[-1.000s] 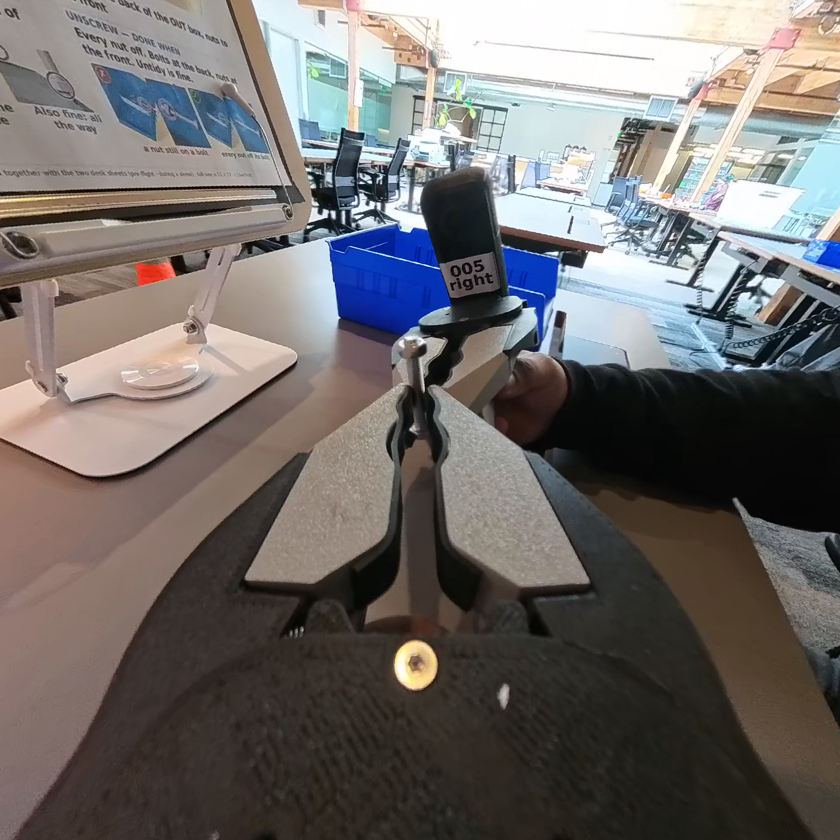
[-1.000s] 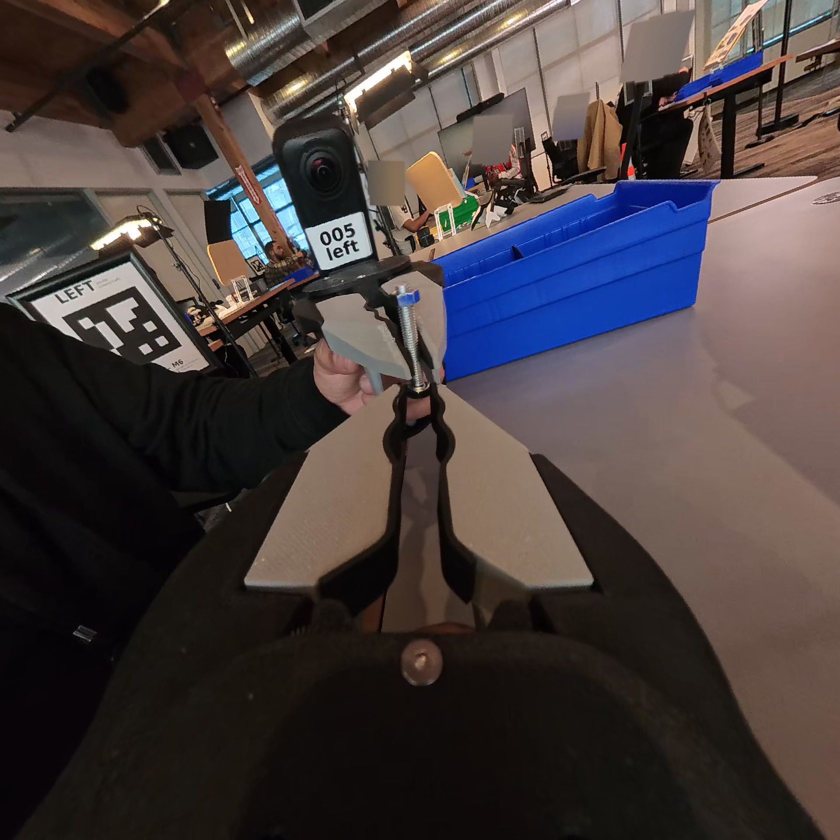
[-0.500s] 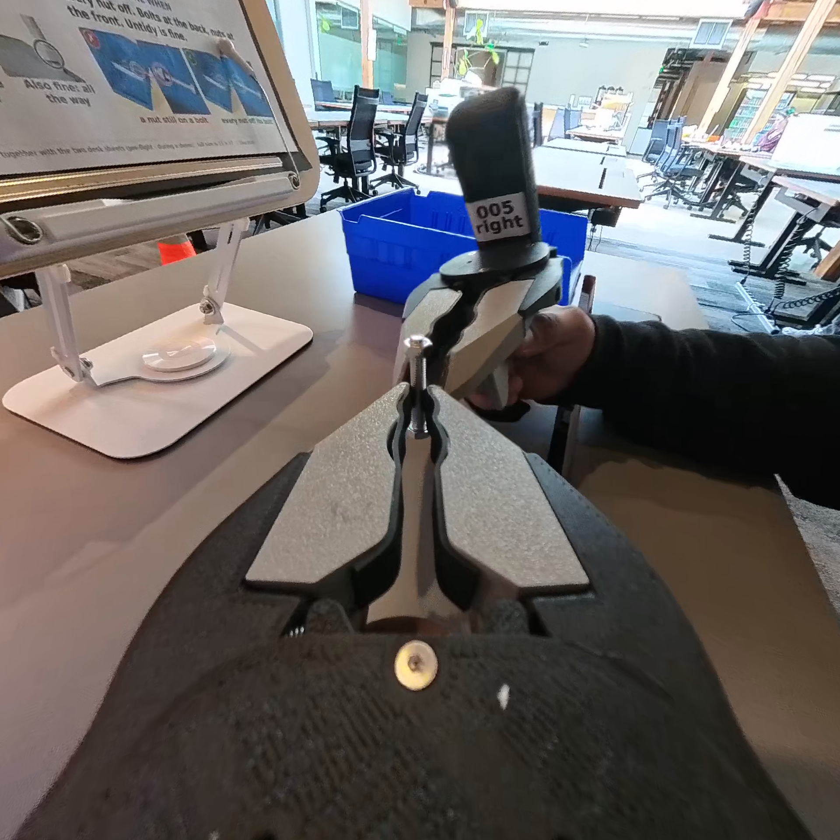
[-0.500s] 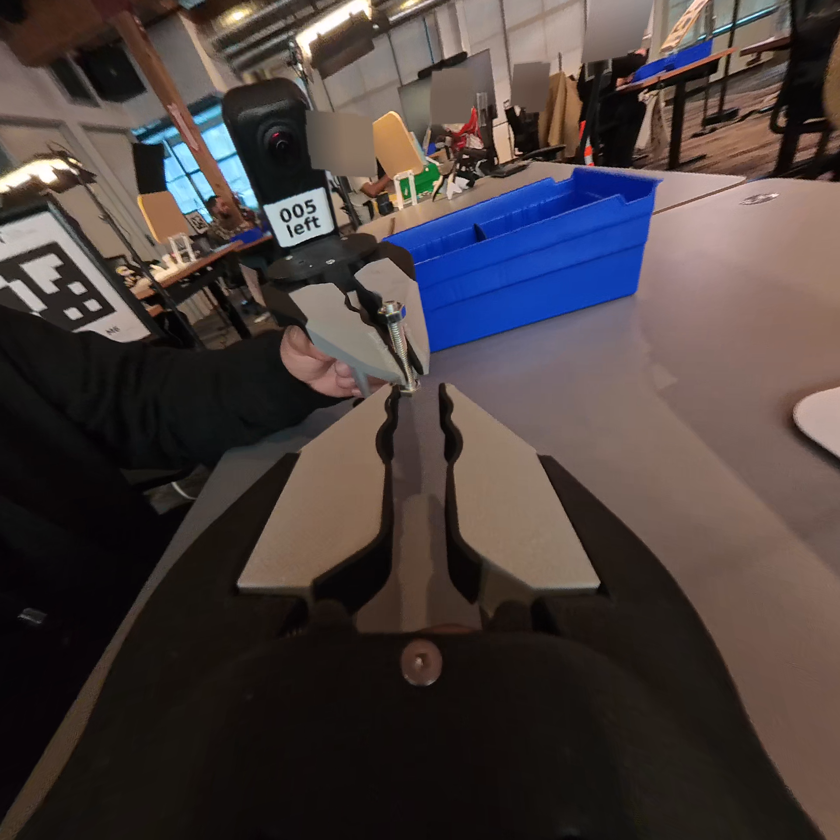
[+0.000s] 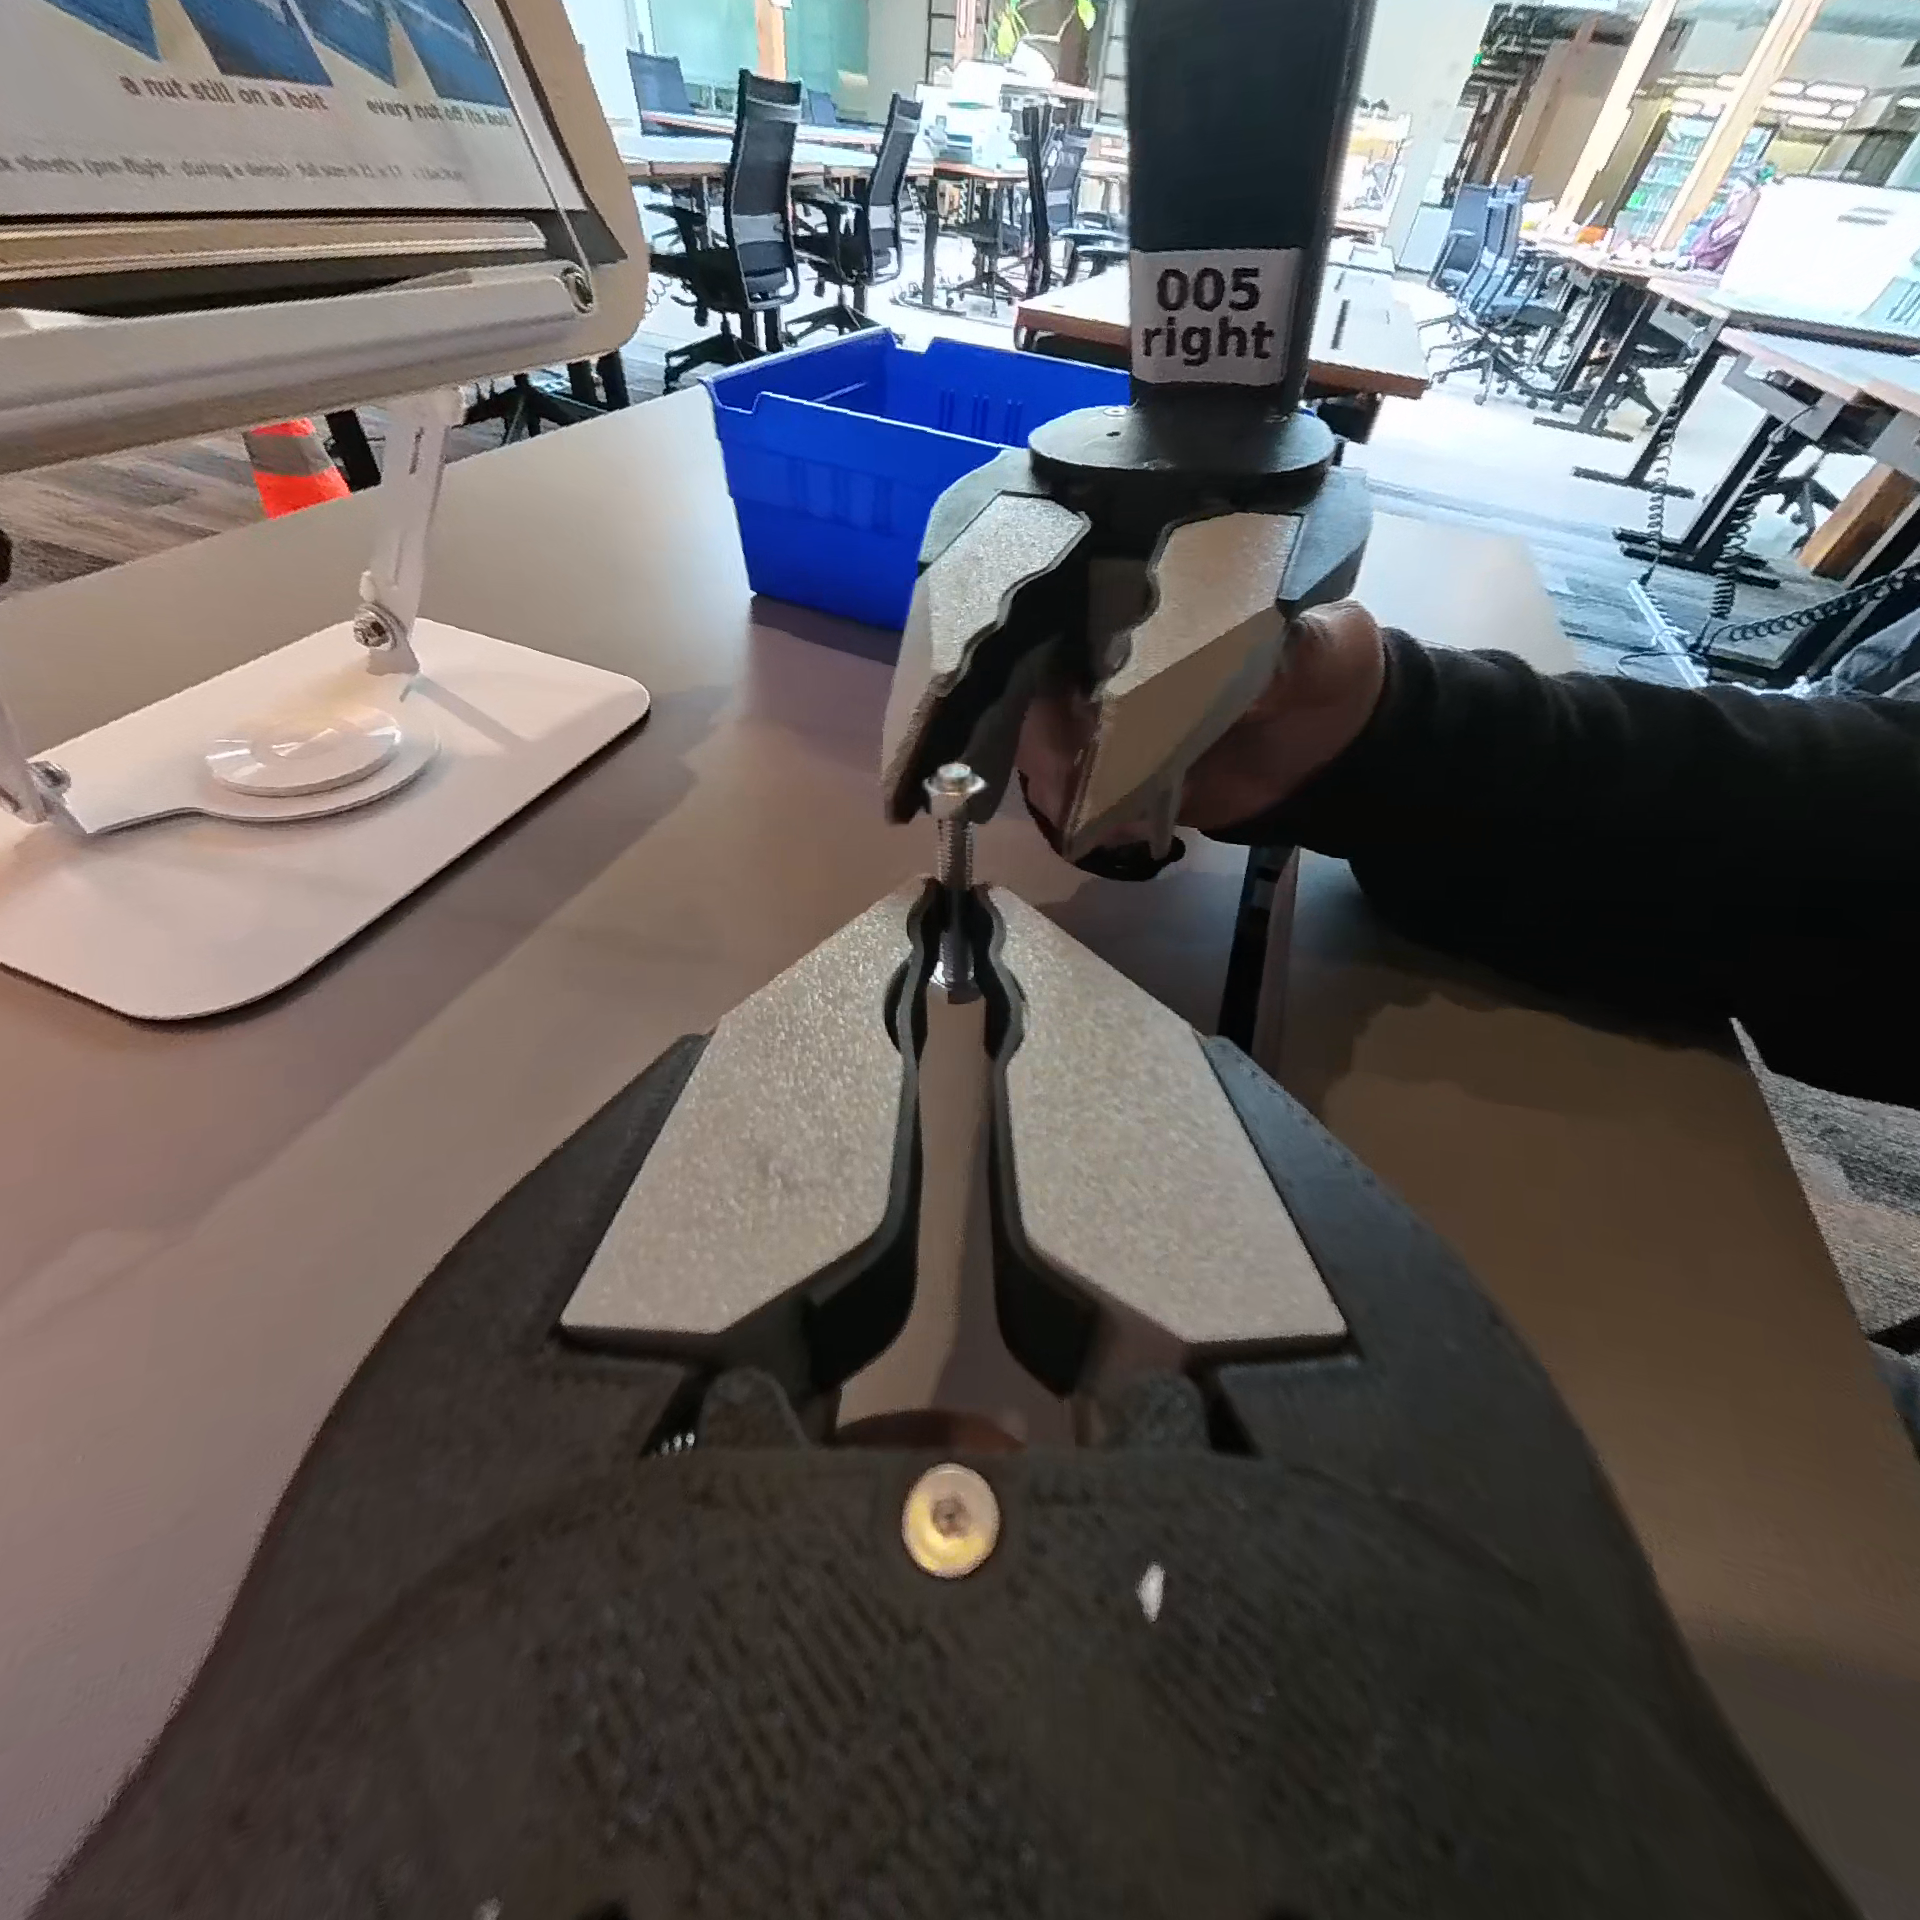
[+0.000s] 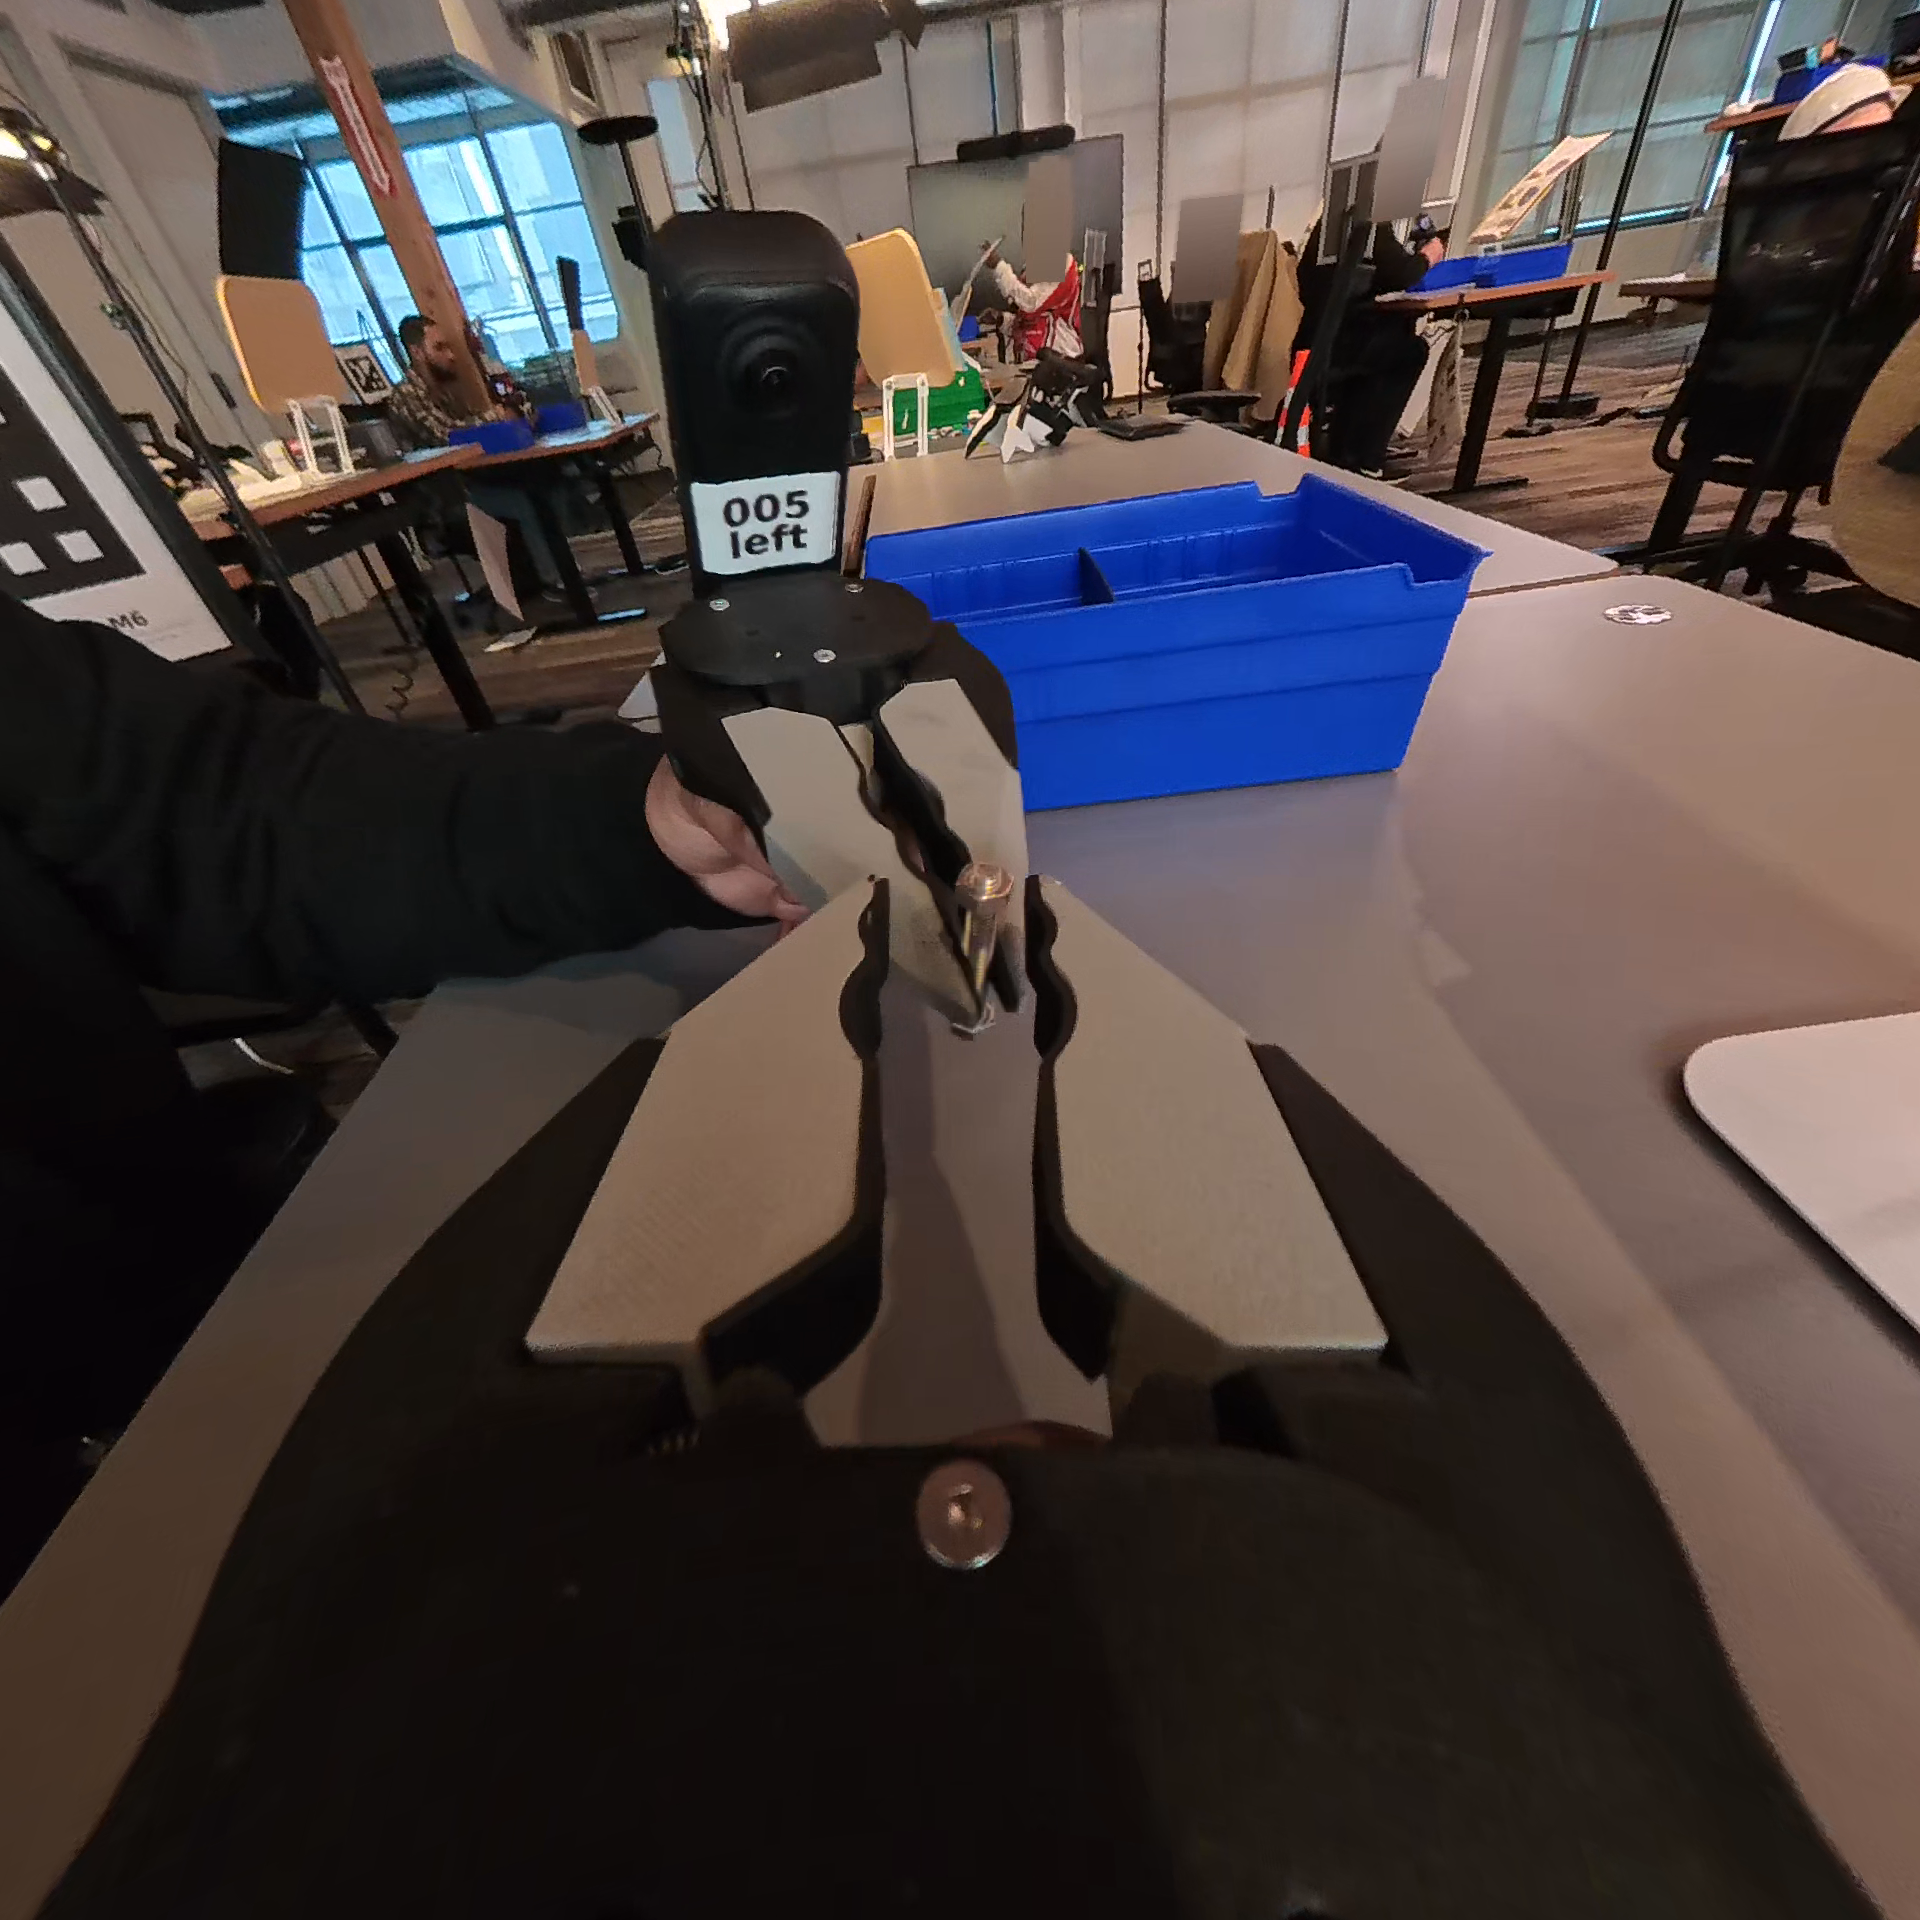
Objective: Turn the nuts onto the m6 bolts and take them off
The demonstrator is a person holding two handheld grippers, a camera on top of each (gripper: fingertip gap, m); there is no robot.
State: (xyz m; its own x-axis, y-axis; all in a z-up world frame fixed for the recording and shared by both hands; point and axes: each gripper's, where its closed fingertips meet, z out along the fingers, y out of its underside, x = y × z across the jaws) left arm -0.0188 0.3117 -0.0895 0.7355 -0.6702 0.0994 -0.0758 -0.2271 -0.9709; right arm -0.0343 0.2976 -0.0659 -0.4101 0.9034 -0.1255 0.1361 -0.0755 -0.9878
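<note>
left gripper (image 5: 954, 914) is closed on the lower threaded shank of an m6 bolt (image 5: 951, 831), held upright with the head on top, above the grey surface (image 5: 520, 935). no nut shows on the exposed thread in either view; whether one sits down at the clamped end i cannot tell.

right gripper (image 6: 951, 935) has its jaws parted and holds nothing. in the right wrist view the bolt (image 6: 982, 940) stands in the gap between its fingertips, touching neither as far as i can see. in the left wrist view the right gripper (image 5: 987, 810) hangs tilted, just beside and above the bolt head.

judgement: the step in hand is a fresh approach of the free gripper to the bolt, either to re-grip it or to work a nut near the clamped end.

to do it well:
- hold the left gripper steady and the bolt vertical.
- square the right fingers to the bolt axis before closing; the present tilt risks a skewed pinch.
- close gently and keep any turning in line with the thread.

blue bin (image 6: 1195, 665) stands well behind, with a divider inside; its contents are not visible. a white stand base (image 5: 312, 790) lies to the left.
</note>
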